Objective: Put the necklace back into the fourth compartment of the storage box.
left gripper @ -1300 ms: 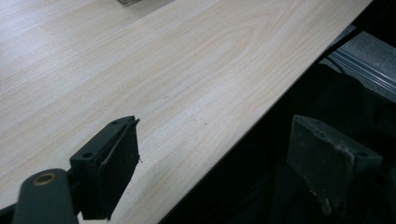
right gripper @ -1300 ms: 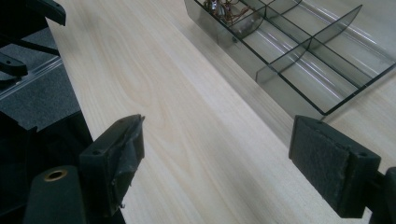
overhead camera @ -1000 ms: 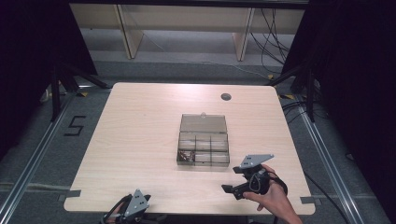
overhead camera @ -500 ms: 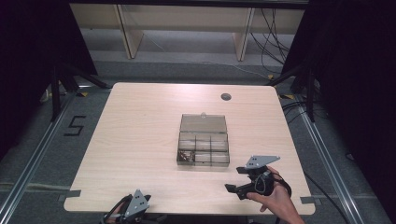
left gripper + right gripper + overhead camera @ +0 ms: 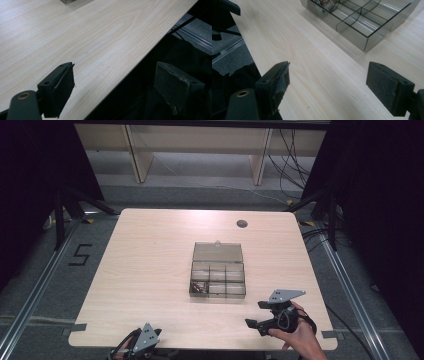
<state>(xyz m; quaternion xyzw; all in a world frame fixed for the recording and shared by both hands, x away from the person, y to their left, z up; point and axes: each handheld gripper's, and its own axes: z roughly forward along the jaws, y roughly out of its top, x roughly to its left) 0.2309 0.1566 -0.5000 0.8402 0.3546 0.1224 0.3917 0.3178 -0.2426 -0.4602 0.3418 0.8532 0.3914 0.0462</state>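
A clear grey compartment box [image 5: 218, 281] lies open at the table's middle, its lid [image 5: 218, 252] folded back. Small parts [image 5: 199, 287] lie in its near-left compartment. My right gripper [image 5: 256, 314], held in a hand, hovers near the front right of the table, just in front of the box, with its jaws apart and empty. In the right gripper view the gripper [image 5: 329, 70] stands open over bare wood, the box [image 5: 362, 20] beyond it. My left gripper [image 5: 142, 342] sits at the table's front edge; in its own view the gripper [image 5: 115, 72] is open and straddles that edge.
A dark round grommet [image 5: 242, 223] sits at the table's [image 5: 140, 265] far right. Wooden shelving [image 5: 200, 140] stands behind the table, and cables [image 5: 295, 175] trail on the floor at the back right. Metal rails run along both sides.
My right gripper has drifted slightly right and toward the front edge. The left gripper and the box have stayed put.
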